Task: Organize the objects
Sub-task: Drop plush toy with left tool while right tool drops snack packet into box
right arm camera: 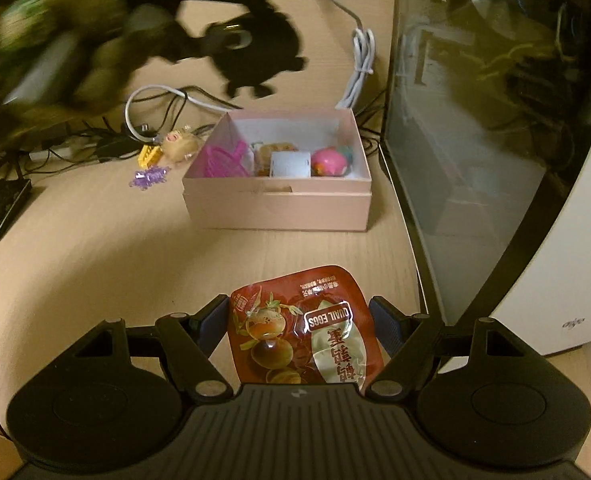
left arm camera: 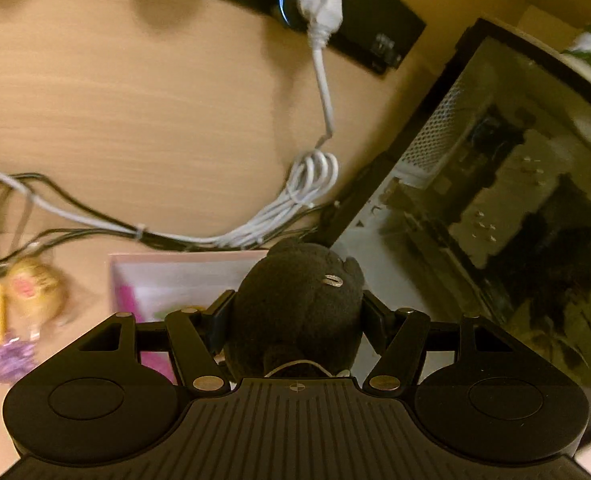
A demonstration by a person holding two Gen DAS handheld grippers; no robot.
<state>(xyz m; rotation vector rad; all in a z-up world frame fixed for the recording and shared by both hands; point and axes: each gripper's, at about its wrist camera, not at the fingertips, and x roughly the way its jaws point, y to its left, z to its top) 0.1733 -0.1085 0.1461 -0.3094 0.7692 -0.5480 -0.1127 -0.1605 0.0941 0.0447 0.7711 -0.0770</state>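
Black plush [left arm camera: 299, 304] pinched in the left gripper [left arm camera: 297, 314], egg packet [right arm camera: 301, 332] pinched in the right gripper [right arm camera: 301, 326].

Plush held above the far edge of the pink box [right arm camera: 279, 204]; packet held in front of the box, over the desk [right arm camera: 95, 248]. Inside the box: pink comb [right arm camera: 225, 162], white block [right arm camera: 290, 164], pink ball [right arm camera: 329, 162]. Left of the box: small toys [right arm camera: 177, 146], purple trinket [right arm camera: 149, 177], cables [right arm camera: 155, 96]. Right of the box: PC case [right arm camera: 475, 140].

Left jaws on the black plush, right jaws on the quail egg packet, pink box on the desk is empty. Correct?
Not quite: the pink box is not empty. The right wrist view shows a pink comb, a white item and a pink ball inside. The rest holds: left gripper grips the black plush, right gripper the quail egg packet.
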